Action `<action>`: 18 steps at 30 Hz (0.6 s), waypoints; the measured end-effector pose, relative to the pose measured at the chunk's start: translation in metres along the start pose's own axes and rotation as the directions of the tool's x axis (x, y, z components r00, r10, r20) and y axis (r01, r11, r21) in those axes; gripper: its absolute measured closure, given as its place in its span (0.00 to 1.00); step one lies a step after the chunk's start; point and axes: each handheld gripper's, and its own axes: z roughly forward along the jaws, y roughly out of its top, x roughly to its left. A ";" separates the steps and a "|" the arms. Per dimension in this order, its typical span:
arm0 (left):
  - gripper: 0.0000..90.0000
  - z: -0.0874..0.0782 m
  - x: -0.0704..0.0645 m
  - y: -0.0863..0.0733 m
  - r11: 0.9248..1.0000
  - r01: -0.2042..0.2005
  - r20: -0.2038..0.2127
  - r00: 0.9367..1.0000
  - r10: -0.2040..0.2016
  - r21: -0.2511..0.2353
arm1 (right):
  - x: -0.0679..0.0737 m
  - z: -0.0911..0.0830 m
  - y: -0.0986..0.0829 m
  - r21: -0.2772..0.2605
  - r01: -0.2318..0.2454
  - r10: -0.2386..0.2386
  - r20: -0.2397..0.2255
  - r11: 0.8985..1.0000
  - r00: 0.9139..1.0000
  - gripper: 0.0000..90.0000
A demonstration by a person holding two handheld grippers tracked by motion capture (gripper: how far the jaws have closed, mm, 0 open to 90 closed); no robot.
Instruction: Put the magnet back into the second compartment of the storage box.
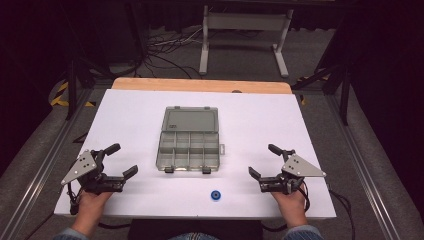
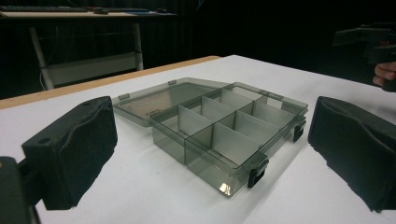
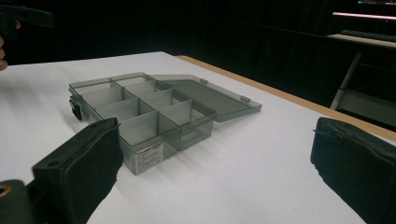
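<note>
Left tool [image 1: 123,159] spread wide, holding nothing, low over the bench [image 1: 125,115]. Right tool [image 1: 264,160] likewise spread, unladen. Between them, mid-bench: grey compartment box [image 1: 189,149], lid [image 1: 190,120] lying flat behind. Blue ring [image 1: 215,194] near front edge, apart from both.

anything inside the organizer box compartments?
The organizer box lies open, lid flat behind it. Every compartment visible in the gripper views looks empty: bare floors and dividers. The high view is too coarse to confirm. The blue wheel sits outside, on the table.
</note>
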 end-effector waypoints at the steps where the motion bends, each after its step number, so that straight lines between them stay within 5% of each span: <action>1: 0.02 -0.001 0.000 0.000 1.000 -0.005 -0.001 1.000 0.005 0.005 | 0.000 0.000 0.000 -0.001 -0.001 0.001 -0.002 1.000 1.000 0.03; 18: 0.02 -0.002 0.002 0.002 0.999 0.032 0.022 0.999 -0.033 0.028 | 0.001 0.002 0.000 -0.002 0.011 -0.011 -0.011 1.000 1.000 0.02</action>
